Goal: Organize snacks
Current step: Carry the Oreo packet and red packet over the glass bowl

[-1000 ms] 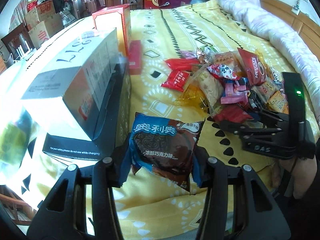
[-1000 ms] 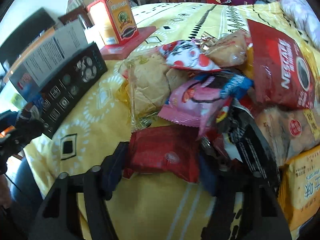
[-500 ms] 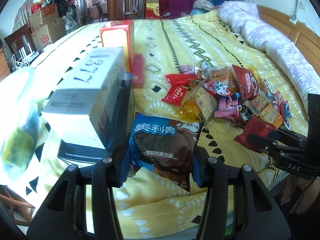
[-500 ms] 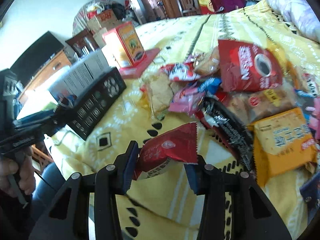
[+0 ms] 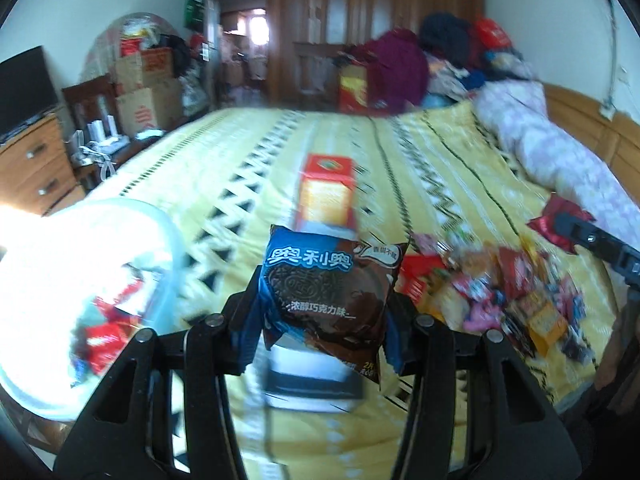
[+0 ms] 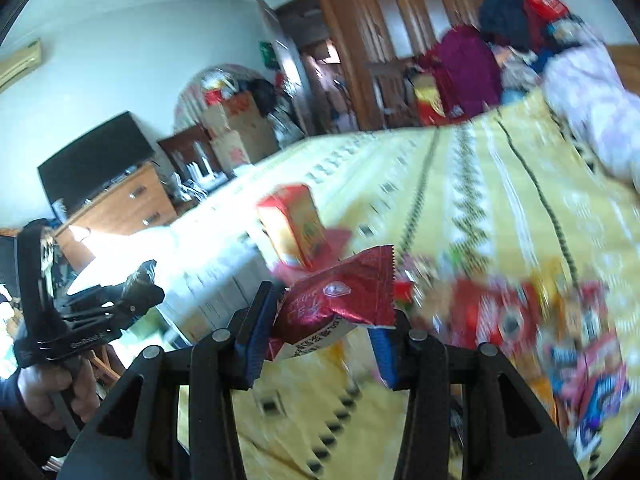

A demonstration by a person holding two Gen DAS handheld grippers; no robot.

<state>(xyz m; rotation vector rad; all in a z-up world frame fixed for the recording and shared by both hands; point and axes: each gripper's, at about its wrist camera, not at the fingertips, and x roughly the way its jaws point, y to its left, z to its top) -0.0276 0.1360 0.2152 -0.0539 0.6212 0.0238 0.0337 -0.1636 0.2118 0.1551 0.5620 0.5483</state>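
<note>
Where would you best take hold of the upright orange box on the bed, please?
Probably near the top, across the narrower sides of the orange box, coming down from above: it stands upright on the bed, so its top is free, while its foot is hidden.

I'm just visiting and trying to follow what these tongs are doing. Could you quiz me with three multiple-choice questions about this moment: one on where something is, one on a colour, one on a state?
1. Where is the clear plastic tub in the left view?
A. left of the held cookie pack
B. on the pink quilt
C. atop the orange box

2. What colour is the packet in the right tongs?
A. green
B. red
C. white

3. How are the left tongs?
A. open, empty
B. shut on a cookie pack
C. resting on the bedspread

Answers:
1 A: clear plastic tub sits left of the cookie pack.
2 B: right tongs pinch a red packet.
3 B: left tongs clamp the pack.
</note>
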